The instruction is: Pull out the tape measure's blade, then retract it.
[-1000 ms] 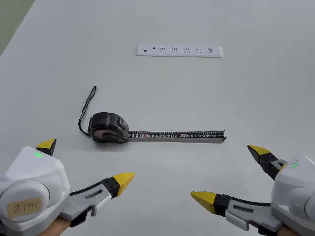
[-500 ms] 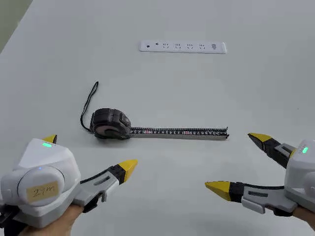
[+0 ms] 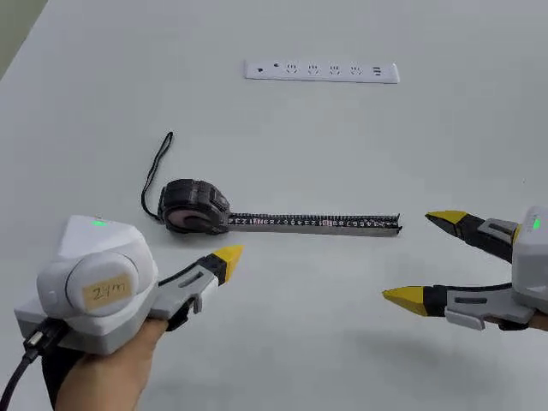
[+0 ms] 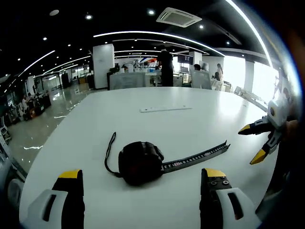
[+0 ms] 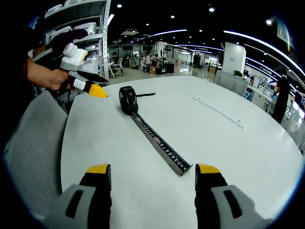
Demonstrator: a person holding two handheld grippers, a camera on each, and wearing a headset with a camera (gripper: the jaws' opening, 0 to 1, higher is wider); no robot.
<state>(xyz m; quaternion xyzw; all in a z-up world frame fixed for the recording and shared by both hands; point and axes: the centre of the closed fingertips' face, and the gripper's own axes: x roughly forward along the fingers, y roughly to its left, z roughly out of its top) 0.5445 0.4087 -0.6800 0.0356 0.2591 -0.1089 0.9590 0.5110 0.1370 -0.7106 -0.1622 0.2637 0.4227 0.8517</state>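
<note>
Left hand-held gripper [image 4: 142, 173] wide, right hand-held gripper [image 3: 411, 255] wide, tape measure [image 3: 194, 206] figures unreadable

A long white power strip [image 3: 321, 71] lies flat on the white bench [image 3: 445, 145], up at 12 o'clock. In the right gripper view a grey mesh chair [image 5: 28, 148] sits at 8 o'clock, beside the bench

The black tape measure [image 3: 193, 206] lies on its side on the white counter [image 3: 342, 154]. Its blade [image 3: 313, 223] is pulled out flat to the right. A thin black strap [image 3: 155, 172] curls behind it.
</note>
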